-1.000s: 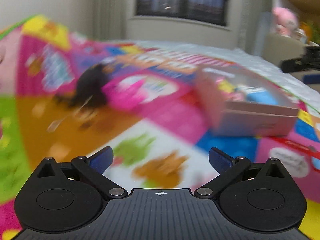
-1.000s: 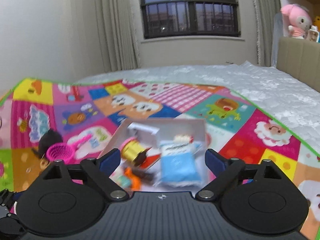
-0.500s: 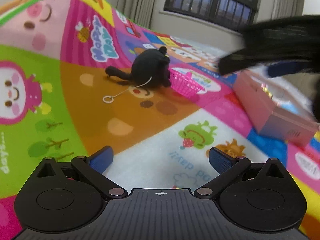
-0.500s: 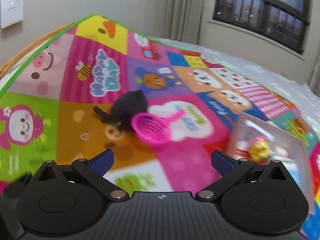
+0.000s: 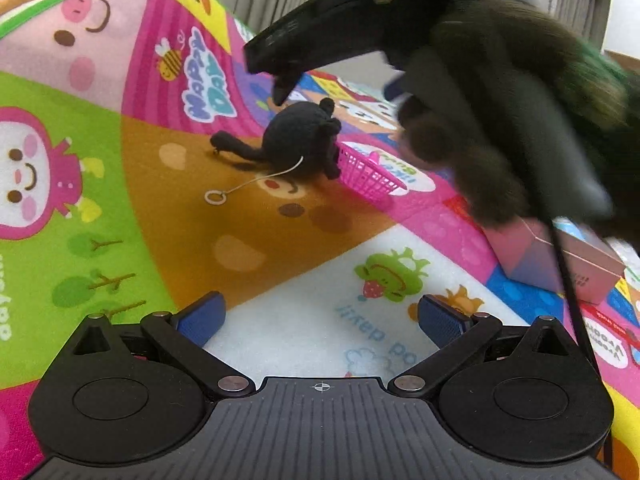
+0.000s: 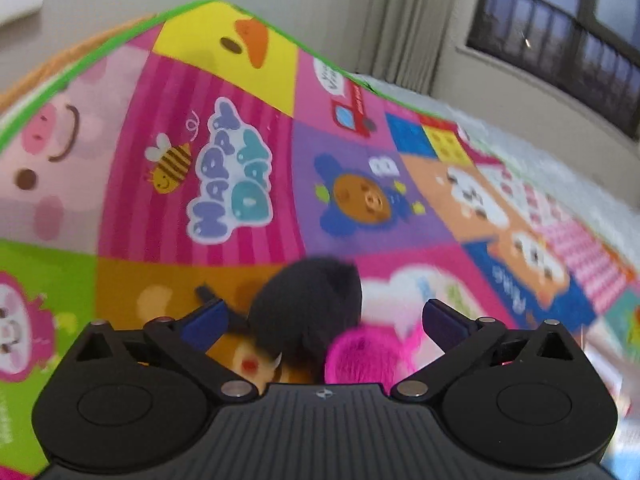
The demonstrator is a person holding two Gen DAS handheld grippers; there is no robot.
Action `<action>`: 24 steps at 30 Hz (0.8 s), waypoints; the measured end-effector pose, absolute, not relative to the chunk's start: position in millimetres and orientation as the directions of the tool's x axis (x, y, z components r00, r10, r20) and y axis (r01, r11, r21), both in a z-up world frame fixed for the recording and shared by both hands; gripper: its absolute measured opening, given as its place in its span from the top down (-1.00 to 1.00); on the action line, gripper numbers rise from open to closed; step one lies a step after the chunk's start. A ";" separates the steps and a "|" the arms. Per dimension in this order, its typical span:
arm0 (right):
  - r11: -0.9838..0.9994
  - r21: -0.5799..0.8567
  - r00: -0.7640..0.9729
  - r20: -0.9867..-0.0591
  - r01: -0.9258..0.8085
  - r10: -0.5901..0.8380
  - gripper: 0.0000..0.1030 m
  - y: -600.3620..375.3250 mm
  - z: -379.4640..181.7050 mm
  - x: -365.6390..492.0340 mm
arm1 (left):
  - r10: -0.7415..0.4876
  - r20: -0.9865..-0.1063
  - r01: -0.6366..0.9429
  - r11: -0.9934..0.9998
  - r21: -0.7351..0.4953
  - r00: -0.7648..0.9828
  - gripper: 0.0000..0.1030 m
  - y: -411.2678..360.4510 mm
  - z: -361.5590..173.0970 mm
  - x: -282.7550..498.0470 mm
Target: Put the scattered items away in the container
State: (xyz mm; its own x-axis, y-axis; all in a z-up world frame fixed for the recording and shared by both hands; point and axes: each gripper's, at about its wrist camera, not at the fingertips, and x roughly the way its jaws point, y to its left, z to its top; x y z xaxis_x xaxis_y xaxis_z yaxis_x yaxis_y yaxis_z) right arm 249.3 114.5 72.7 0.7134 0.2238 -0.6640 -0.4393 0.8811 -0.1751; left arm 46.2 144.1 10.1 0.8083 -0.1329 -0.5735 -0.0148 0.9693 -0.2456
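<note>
Right tool (image 6: 322, 318) spread wide, empty, over black knitted plush toy (image 6: 308, 314) on the patterned play mat (image 6: 224, 176); left tool (image 5: 318, 318) released; risk: snagging adjoining pink plastic mesh basket (image 6: 360, 354), dragging both.

Home bedroom, cartoon play mat (image 6: 240, 184), quilted white bedspread (image 6: 560, 160), curtains (image 6: 404, 28), barred window (image 6: 560, 36)

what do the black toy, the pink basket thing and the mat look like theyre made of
The black toy looks like knitted or crocheted yarn: matte, with a fuzzy stitched surface and a thin cord ending in a ring. The pink basket appears to be moulded plastic, glossy, with an open lattice wall. The mat looks like printed foam or soft vinyl with a slight sheen, though its exact material is unclear.
</note>
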 end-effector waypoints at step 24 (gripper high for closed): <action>0.779 0.292 0.314 -0.794 -0.555 0.521 -0.36 95.8 65.7 202.5 | -0.068 -0.490 -0.075 0.961 -0.265 0.869 -1.00 163.6 20.3 32.2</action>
